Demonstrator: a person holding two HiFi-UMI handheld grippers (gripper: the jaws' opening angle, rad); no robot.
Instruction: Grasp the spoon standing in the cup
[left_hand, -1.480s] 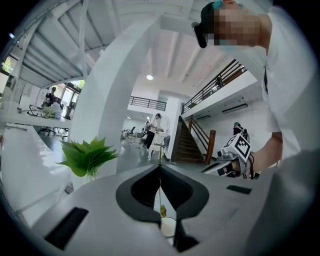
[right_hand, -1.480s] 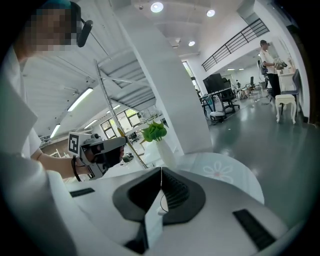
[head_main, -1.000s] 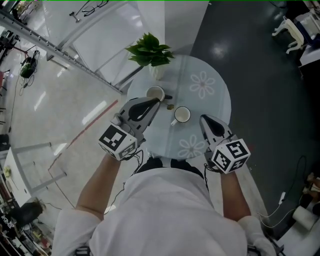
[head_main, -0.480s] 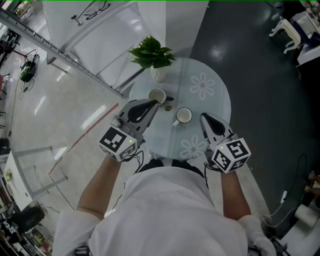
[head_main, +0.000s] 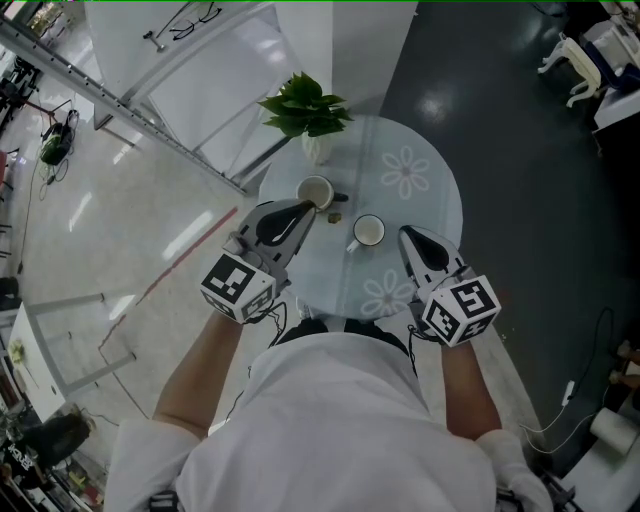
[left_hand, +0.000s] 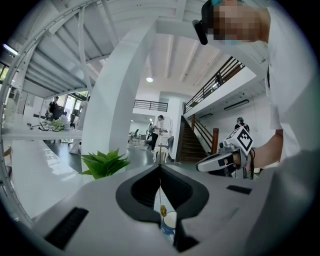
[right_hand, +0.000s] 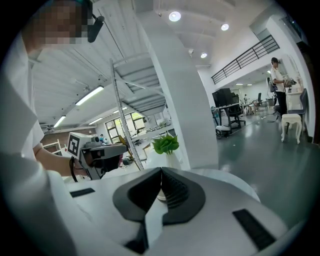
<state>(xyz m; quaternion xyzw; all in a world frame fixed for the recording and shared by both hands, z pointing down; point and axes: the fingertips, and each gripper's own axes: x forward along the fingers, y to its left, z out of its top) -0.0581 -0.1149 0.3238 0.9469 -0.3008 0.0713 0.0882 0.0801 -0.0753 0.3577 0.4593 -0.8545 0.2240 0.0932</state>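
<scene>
while the left claw (left_hand: 160, 169) sits pinched on the thin spoon (left_hand: 163, 211) rising from the cup (left_hand: 169, 226) on the bench (head_main: 435, 215) and the right claw (right_hand: 161, 172) hangs closed and empty, that light, stiff, slippery handle looks best held high up.

In the head view the left gripper (head_main: 306, 207) covers the near rim of the far cup (head_main: 316, 190), and the spoon in it is too small to make out. In the left gripper view the closed jaws hide most of that cup (left_hand: 168, 223). Only a strip of it and a gold bit of the spoon (left_hand: 163, 210) show in the gap below the tips. Whether the jaws touch the spoon cannot be told. In the right gripper view just a sliver of a white thing (right_hand: 160, 196) shows behind the jaws. A small dark object (head_main: 340, 213) beside the far cup is too small to name. The person's body hides the table's (head_main: 430, 215) near edge.
</scene>
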